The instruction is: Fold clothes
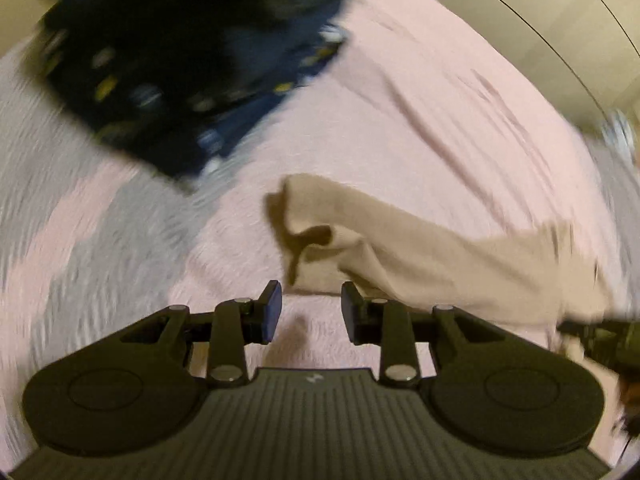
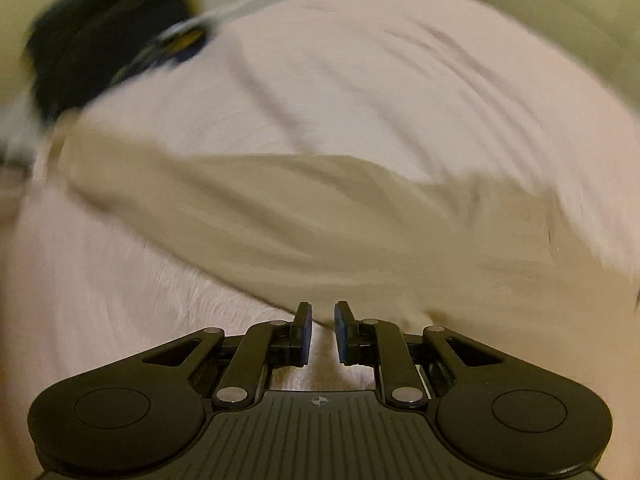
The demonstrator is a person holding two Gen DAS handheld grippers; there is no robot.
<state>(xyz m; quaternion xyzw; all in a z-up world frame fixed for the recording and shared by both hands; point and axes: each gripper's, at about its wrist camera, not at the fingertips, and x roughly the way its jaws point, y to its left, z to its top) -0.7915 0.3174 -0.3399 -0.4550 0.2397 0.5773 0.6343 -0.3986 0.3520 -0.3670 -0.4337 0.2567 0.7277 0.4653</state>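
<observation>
A beige garment (image 1: 432,256) lies stretched across the pink bedspread (image 1: 420,92), its left end rumpled. My left gripper (image 1: 311,306) is open just short of that end, and nothing sits between its fingers. In the right wrist view the same beige garment (image 2: 312,224) spreads wide ahead. My right gripper (image 2: 322,322) is at its near edge with the jaws narrowly apart. The cloth edge reaches the fingertips, but blur hides whether it touches them. The right gripper's dark body (image 1: 600,340) also shows by the garment's other end.
A heap of dark navy patterned clothes (image 1: 160,64) lies at the far left of the bed, seen again as the dark heap (image 2: 100,40). The bedspread has grey patches (image 1: 120,216). A pale wall (image 1: 540,8) rises behind. Both views are motion-blurred.
</observation>
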